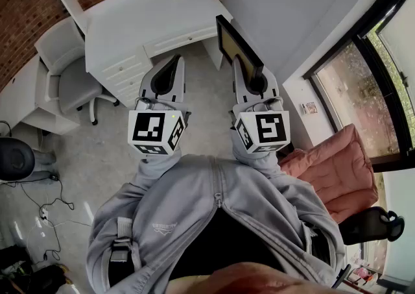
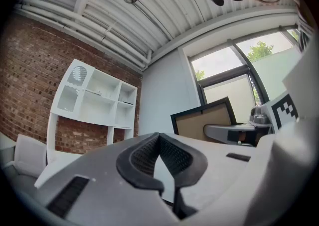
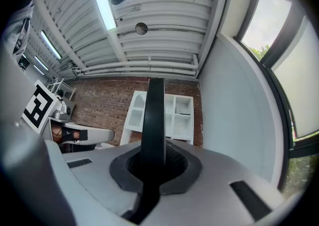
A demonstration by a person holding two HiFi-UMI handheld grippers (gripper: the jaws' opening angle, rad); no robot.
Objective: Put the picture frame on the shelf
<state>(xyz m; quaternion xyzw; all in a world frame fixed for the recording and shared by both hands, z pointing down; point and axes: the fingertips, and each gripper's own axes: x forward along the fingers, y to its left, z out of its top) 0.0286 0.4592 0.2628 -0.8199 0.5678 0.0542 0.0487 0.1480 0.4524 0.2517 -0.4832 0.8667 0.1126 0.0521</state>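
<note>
Between the jaws of the right gripper [image 3: 152, 162] the picture frame [image 3: 154, 120] is clamped by one edge, upright and edge-on to that gripper's view, held in the air. Just beside it, the left gripper [image 2: 160, 157] is closed on nothing. Farther ahead, well apart, the white shelf [image 3: 172, 115] rises over the counter [image 1: 149, 20] against a brick wall.

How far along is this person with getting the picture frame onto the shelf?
Done: the picture frame is picked up, clamped edge-on in the right tongs. In hand: it is held in the air, facing the white shelf by the brick wall. The left tongs are shut and empty. Left: reaching the shelf and setting the frame on it, which is not yet done.
</note>
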